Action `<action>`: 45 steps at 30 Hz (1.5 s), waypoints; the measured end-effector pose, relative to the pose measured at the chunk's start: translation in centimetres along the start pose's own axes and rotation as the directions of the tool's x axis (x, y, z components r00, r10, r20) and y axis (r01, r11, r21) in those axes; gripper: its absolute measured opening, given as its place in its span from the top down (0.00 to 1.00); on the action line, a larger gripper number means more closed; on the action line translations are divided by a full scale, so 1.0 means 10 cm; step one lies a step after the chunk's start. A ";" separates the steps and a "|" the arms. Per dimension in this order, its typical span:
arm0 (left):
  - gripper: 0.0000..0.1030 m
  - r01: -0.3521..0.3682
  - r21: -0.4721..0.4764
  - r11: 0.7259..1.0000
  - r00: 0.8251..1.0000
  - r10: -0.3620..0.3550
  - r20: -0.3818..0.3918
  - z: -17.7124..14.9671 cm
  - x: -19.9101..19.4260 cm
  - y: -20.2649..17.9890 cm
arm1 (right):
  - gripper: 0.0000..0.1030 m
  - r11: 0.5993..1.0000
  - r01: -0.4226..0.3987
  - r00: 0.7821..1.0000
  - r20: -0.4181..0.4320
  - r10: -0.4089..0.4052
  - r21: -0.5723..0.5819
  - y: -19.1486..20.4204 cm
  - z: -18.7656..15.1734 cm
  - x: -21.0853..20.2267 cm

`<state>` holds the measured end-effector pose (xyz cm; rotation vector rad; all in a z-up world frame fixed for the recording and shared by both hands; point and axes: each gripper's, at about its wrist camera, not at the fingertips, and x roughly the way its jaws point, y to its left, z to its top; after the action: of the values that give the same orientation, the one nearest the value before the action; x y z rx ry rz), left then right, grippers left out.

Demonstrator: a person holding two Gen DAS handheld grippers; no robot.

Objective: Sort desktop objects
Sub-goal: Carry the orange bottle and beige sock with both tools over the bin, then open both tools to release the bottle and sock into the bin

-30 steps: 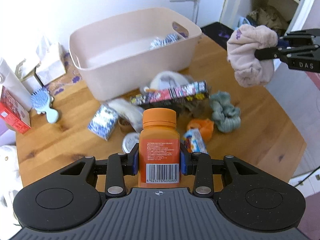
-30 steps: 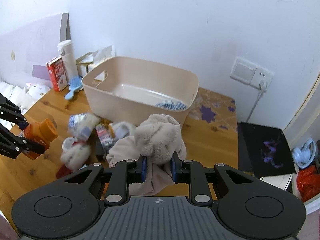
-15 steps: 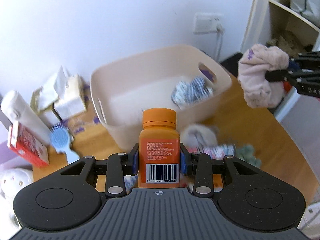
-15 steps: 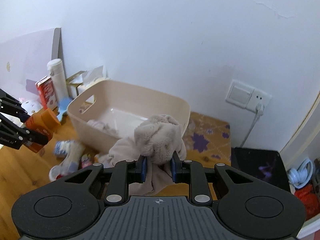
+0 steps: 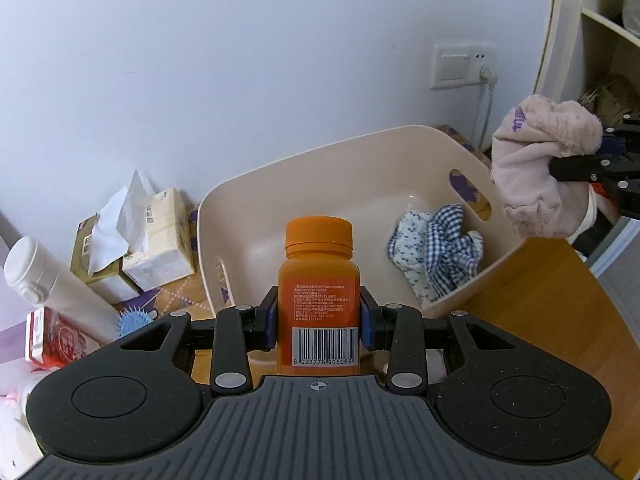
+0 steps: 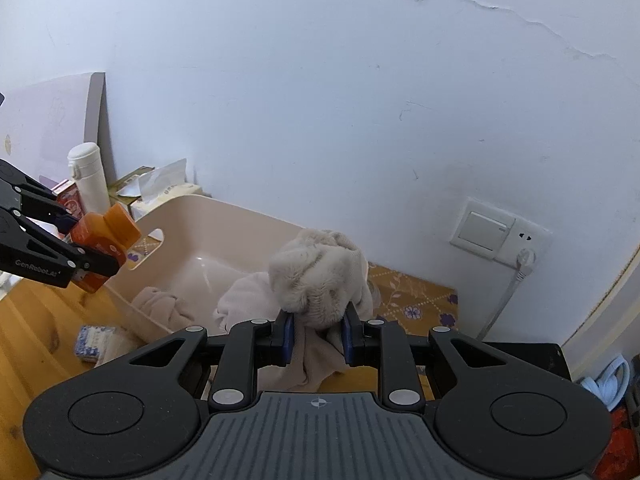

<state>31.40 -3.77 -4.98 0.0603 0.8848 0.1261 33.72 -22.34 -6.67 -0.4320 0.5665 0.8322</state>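
My left gripper (image 5: pixel 319 322) is shut on an orange pill bottle (image 5: pixel 319 292) with an orange cap, held upright in front of the beige plastic bin's (image 5: pixel 304 172) near wall. A blue checked cloth (image 5: pixel 440 252) lies inside the bin at its right end. My right gripper (image 6: pixel 318 334) is shut on a fluffy pink-beige garment (image 6: pixel 320 276), which hangs over the bin's (image 6: pixel 240 220) right end. The right wrist view also shows the left gripper (image 6: pixel 86 258) with the bottle (image 6: pixel 102 242) at the bin's left end. In the left wrist view the garment (image 5: pixel 540 168) hangs at the far right.
Left of the bin stand tissue packs (image 5: pixel 136 240), a white flask (image 5: pixel 52 284), a red carton (image 5: pixel 52 338) and a blue hairbrush (image 5: pixel 134 320). A blue patterned packet (image 6: pixel 94 342) lies on the wooden table (image 6: pixel 36 328). A wall socket (image 6: pixel 500 234) and a shelf unit (image 5: pixel 600 40) are at the right.
Both grippers have moved toward the wall and the bin, each keeping its hold. The heap of loose things on the table has dropped out of the left wrist view, and the bin looms larger.
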 end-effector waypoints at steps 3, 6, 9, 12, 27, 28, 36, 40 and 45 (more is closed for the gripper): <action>0.63 -0.022 0.016 1.000 1.000 0.022 0.000 0.05 0.15 -0.04 | 0.79 1.000 -0.002 1.000 -0.009 0.002 -0.008 -0.01 0.03 0.12; 0.63 -0.053 0.040 0.998 0.999 0.053 -0.002 0.07 0.29 -0.09 | 0.79 1.000 -0.017 0.999 -0.029 0.017 -0.012 0.00 0.04 0.25; 0.63 -0.060 0.039 0.997 0.998 0.062 -0.028 0.09 0.44 -0.12 | 0.79 0.999 -0.031 0.998 -0.047 0.031 -0.017 0.03 0.02 0.35; 0.63 -0.066 0.040 0.997 0.995 0.068 -0.066 0.09 0.59 -0.13 | 0.79 0.999 -0.048 0.997 -0.068 0.046 -0.021 0.07 0.00 0.46; 0.63 -0.108 -0.073 0.991 0.973 0.091 -0.213 0.06 0.93 -0.08 | 0.78 0.989 -0.137 0.980 -0.157 0.126 -0.061 0.11 -0.10 0.90; 0.62 -0.106 -0.085 0.991 0.971 0.084 -0.222 0.07 0.95 -0.08 | 0.78 0.988 -0.143 0.978 -0.158 0.132 -0.060 0.10 -0.11 0.91; 0.35 -0.115 -0.166 0.979 0.977 0.082 -0.197 0.10 0.80 -0.04 | 0.59 0.986 -0.166 0.977 -0.139 0.161 -0.025 0.13 -0.14 0.92; 0.30 -0.108 -0.150 0.983 0.982 0.082 -0.172 0.10 0.66 -0.06 | 0.52 0.985 -0.171 0.977 -0.128 0.168 -0.007 0.17 -0.17 0.86; 0.27 -0.104 -0.163 0.981 0.990 0.087 -0.107 0.07 0.41 -0.09 | 0.37 0.991 -0.136 0.986 -0.096 0.135 -0.006 0.23 -0.18 0.69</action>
<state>34.58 -4.11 -7.74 -0.0616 0.9682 0.2948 35.07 -18.06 -12.68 -0.4497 0.6857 0.9493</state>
